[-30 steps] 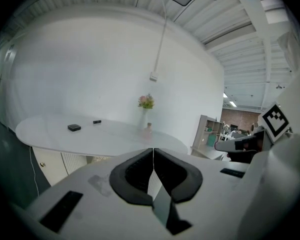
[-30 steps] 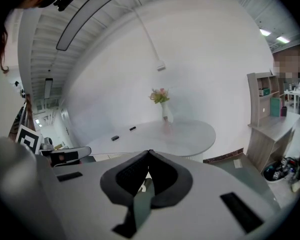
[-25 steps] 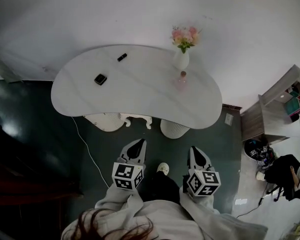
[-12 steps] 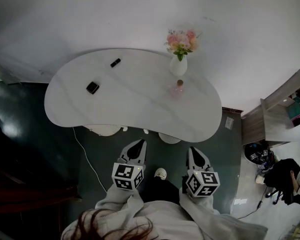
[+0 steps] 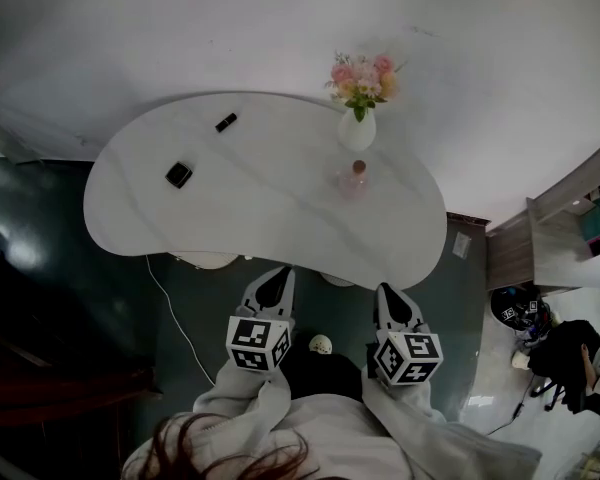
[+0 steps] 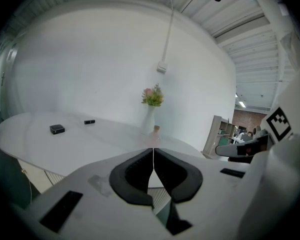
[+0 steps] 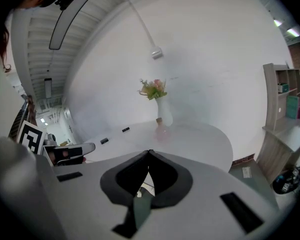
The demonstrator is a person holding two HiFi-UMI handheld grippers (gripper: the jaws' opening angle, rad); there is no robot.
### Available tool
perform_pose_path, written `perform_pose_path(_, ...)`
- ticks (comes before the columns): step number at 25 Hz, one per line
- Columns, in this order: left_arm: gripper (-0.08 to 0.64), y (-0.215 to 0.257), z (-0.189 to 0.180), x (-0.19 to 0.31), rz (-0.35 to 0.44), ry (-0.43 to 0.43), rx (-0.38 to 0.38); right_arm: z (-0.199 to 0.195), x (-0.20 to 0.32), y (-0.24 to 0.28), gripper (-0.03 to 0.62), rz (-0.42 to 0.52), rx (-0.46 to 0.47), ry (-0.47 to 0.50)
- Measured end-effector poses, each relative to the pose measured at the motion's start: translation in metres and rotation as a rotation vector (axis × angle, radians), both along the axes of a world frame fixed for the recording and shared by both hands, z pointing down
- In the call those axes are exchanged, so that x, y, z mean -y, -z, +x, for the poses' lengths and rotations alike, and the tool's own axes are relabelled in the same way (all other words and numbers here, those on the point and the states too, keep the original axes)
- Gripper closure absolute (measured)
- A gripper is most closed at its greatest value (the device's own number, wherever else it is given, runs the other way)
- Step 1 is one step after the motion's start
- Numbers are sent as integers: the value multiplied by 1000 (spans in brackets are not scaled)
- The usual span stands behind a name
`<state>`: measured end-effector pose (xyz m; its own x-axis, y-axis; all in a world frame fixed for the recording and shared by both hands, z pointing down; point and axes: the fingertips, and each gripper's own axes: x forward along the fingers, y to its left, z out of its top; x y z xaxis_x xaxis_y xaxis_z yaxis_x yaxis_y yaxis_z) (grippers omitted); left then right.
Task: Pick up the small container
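The white kidney-shaped surface (image 5: 260, 198) is drawn nearer, so the small pink corked container (image 5: 355, 178) is approached, left hand-held gripper (image 5: 277, 278) and right hand-held gripper (image 5: 388, 294) clenched empty.

On the table (image 5: 280, 218), the vase (image 5: 357, 130) stands near the far edge, right of the middle. The small container (image 5: 353, 178) sits just in front of it. 2 items lie well to their left: the box (image 5: 178, 175) nearer, the block (image 5: 225, 122) behind it. The shelf unit (image 5: 560, 248) stands right of the table.
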<state>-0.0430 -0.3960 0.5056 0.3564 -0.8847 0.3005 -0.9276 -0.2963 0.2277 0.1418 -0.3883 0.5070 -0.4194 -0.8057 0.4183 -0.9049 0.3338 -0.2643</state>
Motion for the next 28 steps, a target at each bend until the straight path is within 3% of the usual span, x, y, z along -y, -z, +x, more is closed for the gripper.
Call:
perform_pose_path(13, 543, -7, 6, 18, -12, -58, 65, 7, -6, -11, 543, -34, 26, -48)
perform_pose_path(28, 540, -6, 36, 113, -2, -253, 101, 12, 55, -21, 543, -64, 20, -140)
